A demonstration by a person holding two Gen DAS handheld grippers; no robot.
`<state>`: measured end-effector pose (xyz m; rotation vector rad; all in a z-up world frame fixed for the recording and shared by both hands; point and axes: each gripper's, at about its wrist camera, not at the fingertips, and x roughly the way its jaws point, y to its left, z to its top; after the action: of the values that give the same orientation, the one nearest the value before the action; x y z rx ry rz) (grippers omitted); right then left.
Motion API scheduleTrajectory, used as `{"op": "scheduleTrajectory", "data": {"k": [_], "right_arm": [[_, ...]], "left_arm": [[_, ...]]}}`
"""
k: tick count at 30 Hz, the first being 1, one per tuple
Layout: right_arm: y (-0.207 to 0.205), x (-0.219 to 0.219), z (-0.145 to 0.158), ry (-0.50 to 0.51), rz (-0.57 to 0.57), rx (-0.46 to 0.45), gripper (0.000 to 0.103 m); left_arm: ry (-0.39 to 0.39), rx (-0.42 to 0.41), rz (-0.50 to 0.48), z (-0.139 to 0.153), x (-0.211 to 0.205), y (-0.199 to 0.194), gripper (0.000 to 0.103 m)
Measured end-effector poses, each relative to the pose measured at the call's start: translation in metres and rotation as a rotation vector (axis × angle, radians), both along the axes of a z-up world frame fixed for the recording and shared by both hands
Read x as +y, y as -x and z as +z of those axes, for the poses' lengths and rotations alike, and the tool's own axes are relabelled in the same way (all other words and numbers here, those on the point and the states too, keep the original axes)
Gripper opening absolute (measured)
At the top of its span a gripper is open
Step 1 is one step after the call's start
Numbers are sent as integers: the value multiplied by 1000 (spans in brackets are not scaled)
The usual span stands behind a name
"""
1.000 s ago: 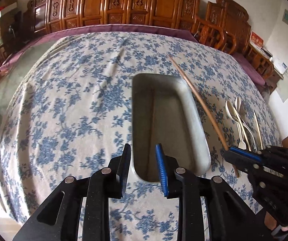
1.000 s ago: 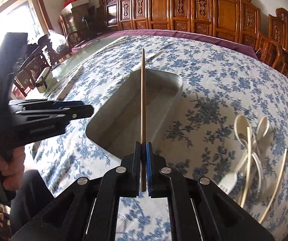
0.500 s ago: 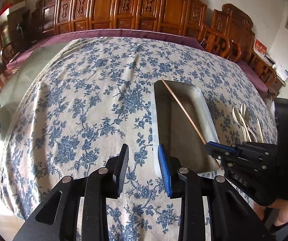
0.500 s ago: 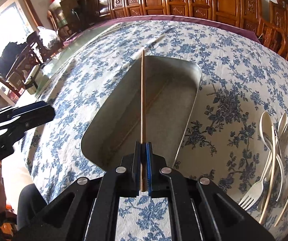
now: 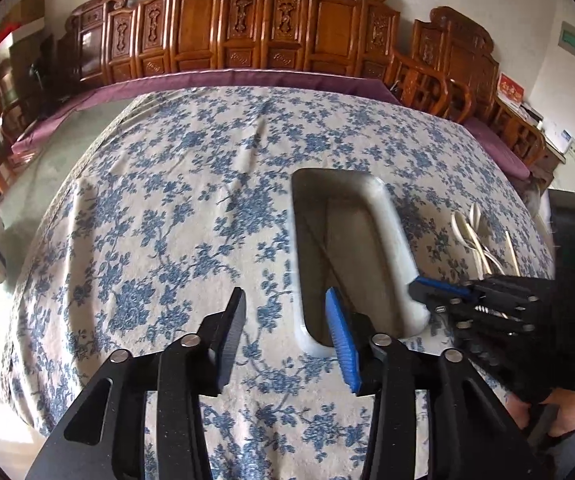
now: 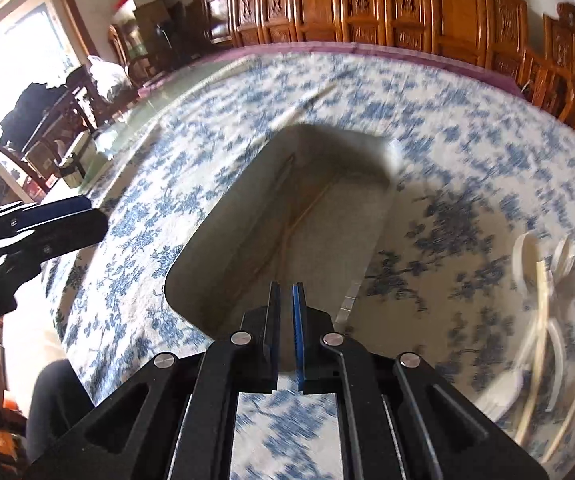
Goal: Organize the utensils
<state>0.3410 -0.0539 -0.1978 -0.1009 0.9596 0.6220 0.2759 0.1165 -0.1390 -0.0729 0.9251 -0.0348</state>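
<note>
Now two brown chopsticks [image 6: 287, 224] lie crossed inside the metal tray [image 6: 379, 216] on the table [image 5: 167, 200]. Right gripper [image 6: 286, 320] hangs over its near end, jaws slightly apart, empty; left gripper [image 5: 287, 336] jaws spread wide. White cutlery [image 6: 543, 280] lies beside the tray.

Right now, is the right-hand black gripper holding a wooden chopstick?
No: the right gripper has nothing between its fingers, and two wooden chopsticks lie inside the grey metal tray.
</note>
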Motion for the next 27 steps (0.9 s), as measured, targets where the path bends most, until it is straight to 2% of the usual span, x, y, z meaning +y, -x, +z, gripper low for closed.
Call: {"op": "scheduleTrajectory", "data": {"k": [2, 4, 7, 8, 10, 15, 22, 25, 27], "right_arm": [[5, -25, 10, -5, -14, -39, 7], [9, -54, 18, -1, -43, -74, 18], [10, -101, 25, 10, -112, -111, 28], [10, -114, 25, 11, -132, -117, 29], [8, -151, 26, 2, -198, -124, 30], [-1, -208, 14, 2, -303, -131, 31], [-8, -241, -14, -30, -355, -111, 31], [-11, -242, -23, -50, -350, -89, 31], [-9, -237, -28, -27, -332, -97, 31]], "left_arm": [[-2, -11, -17, 3, -10, 1, 50], [-2, -18, -34, 5, -21, 1, 56], [5, -26, -72, 7, -43, 0, 61], [8, -29, -89, 8, -52, -1, 68], [13, -41, -122, 9, -71, -3, 72], [33, -34, -182, 1, -111, -8, 72], [44, -4, -232, -20, -157, -15, 72], [51, 12, -246, -29, -169, -18, 72], [43, 24, -262, -38, -181, -21, 72]]}}
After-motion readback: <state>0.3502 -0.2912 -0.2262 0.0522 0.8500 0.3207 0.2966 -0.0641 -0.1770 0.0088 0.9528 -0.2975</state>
